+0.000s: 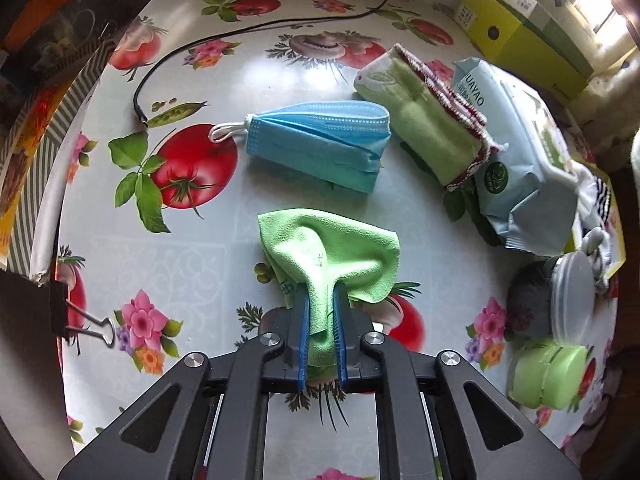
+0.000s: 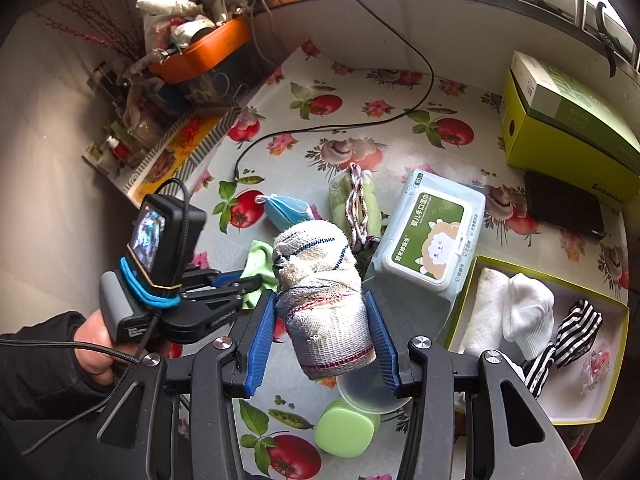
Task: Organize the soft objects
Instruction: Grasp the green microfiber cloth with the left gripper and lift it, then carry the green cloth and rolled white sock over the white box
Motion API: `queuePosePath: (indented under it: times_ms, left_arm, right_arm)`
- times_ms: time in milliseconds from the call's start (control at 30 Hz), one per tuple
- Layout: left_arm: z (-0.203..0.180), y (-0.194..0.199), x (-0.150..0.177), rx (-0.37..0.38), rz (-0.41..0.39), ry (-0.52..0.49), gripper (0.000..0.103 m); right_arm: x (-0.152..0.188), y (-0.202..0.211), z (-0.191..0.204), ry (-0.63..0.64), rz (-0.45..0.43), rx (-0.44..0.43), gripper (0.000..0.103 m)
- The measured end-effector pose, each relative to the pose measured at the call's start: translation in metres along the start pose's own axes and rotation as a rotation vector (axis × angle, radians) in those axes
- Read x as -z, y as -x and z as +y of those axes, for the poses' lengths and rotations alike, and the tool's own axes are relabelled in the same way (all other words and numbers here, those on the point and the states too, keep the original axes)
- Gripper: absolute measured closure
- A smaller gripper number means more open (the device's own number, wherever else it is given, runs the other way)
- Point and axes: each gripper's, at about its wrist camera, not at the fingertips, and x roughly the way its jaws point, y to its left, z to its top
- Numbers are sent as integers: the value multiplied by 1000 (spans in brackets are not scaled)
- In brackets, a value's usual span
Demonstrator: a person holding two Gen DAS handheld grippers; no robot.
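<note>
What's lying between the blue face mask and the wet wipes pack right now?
In the left wrist view, the folded green towel with a red-and-white trim lies between the blue face mask and the wet wipes pack, its trimmed edge against the pack.

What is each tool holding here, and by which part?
Left tool pinches the light green cloth at a bunched edge. Right tool clamps the rolled white rag around its lower half.

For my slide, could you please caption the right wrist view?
Right gripper holding a rolled rag above the floral table.
</note>
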Motion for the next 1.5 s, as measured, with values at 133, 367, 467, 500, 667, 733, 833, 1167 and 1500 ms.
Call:
queuePosePath:
  times_ms: [133, 367, 467, 500, 667, 733, 833, 1167, 1500]
  left_arm:
    - [2, 27, 2, 37, -37, 15, 92]
    - [-13, 58, -4, 76, -88, 8, 92]
    - [-22, 65, -12, 92, -103, -5, 92]
    - [-26, 69, -13, 98, -108, -12, 92]
    - [-44, 79, -23, 120, -125, -48, 92]
    - [-51, 80, -28, 129, -129, -62, 92]
    - [-61, 84, -32, 139, -137, -83, 92]
    - [-101, 93, -38, 175, -147, -160, 92]
    - [-146, 100, -43, 200, -148, -250, 92]
  right_arm:
    - [4, 5, -5, -21, -10, 1, 59]
    - [12, 9, -14, -54, -18, -3, 59]
    - [14, 13, -18, -65, -27, -2, 59]
    - [15, 14, -19, -68, -30, -2, 59]
    - [19, 21, -27, -90, -47, 6, 59]
    - [22, 24, -31, -102, -53, 9, 59]
    - [24, 28, -38, -118, -63, 16, 59]
    - [39, 43, -64, -180, -89, 41, 59]
    - [54, 63, -90, -242, -133, 63, 59]
